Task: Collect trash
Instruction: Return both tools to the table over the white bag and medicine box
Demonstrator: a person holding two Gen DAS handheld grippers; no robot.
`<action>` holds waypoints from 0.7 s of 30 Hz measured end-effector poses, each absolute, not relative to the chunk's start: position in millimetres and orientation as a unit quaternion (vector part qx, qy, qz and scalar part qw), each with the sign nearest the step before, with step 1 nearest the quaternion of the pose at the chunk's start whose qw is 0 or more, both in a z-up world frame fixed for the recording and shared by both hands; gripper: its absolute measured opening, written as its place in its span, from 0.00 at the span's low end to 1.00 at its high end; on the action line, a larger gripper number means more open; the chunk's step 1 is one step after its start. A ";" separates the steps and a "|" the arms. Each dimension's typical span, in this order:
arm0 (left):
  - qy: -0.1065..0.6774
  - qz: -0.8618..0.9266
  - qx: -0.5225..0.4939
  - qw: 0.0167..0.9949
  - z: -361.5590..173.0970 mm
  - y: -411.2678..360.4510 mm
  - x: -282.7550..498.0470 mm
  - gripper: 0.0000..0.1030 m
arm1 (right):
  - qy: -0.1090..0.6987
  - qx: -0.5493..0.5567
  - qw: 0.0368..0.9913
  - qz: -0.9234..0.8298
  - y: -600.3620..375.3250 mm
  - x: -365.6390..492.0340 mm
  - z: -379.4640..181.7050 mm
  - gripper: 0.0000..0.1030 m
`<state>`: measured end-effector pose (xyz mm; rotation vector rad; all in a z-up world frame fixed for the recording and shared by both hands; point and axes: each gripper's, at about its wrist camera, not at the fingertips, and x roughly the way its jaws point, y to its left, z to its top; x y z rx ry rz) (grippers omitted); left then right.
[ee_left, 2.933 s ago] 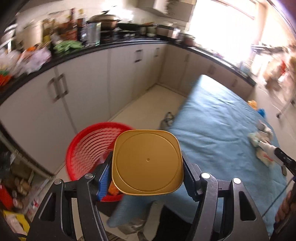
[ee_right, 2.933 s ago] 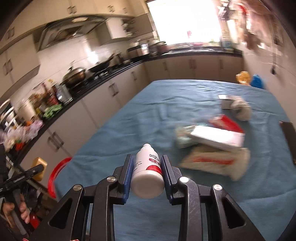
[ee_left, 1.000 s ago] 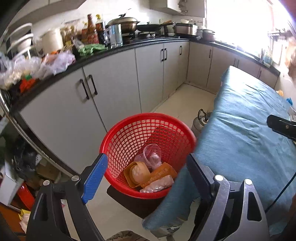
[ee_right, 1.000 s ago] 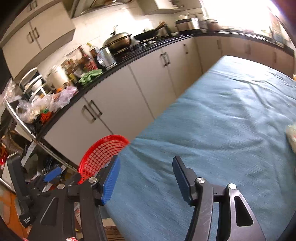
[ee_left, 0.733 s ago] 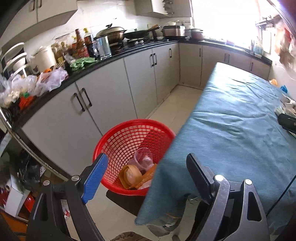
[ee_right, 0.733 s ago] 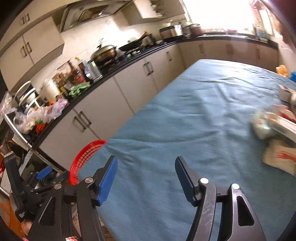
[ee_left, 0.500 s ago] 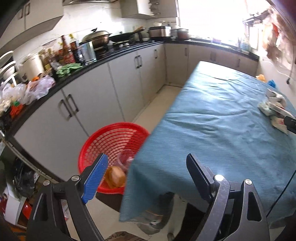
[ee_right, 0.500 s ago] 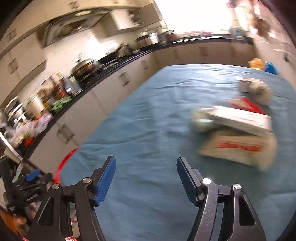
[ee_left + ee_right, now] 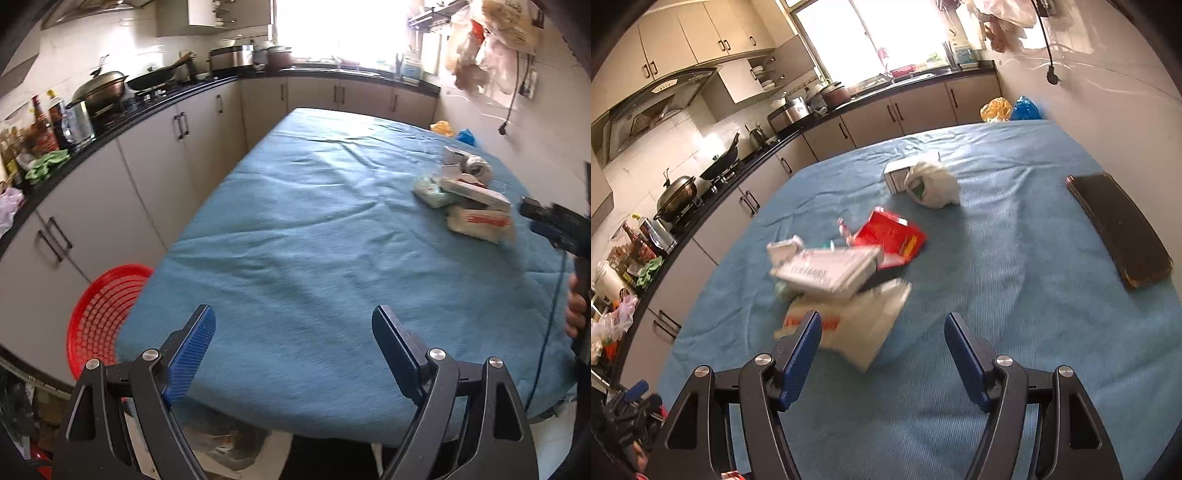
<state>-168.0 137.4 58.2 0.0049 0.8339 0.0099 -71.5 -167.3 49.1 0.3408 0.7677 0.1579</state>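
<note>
The right hand-held gripper [image 9: 882,354], jaws spread and just opened wider with nothing between them, is the nearer one to the trash pile [image 9: 846,273], which lies on the blue-covered surface [image 9: 1015,258] just ahead, slightly left; the left hand-held gripper [image 9: 293,350], also spread and empty, is well apart from it.

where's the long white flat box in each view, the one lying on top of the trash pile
Left wrist: long white flat box at right of centre, far across the blue cloth, atop the pile.
Right wrist: the box at left of centre, just beyond the open right tool.
Shared landmark: the wok on the stove.
</note>
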 end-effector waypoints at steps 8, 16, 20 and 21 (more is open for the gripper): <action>0.410 -0.009 -0.005 0.912 54.4 127.2 -158.4 0.83 | 0.401 0.211 0.880 0.144 -166.1 -20.8 26.1 0.74; 0.428 -0.026 -0.017 0.903 50.5 118.2 -141.3 0.83 | 0.413 0.211 0.801 0.378 -102.2 -41.1 29.5 0.74; 0.440 -0.056 -0.021 0.896 47.0 100.9 -128.5 0.83 | 0.377 0.191 0.827 0.371 -112.2 -49.5 44.4 0.74; 0.446 -0.067 -0.026 0.892 45.0 95.8 -124.5 0.83 | 0.371 0.187 0.839 0.352 -118.4 -49.7 45.4 0.74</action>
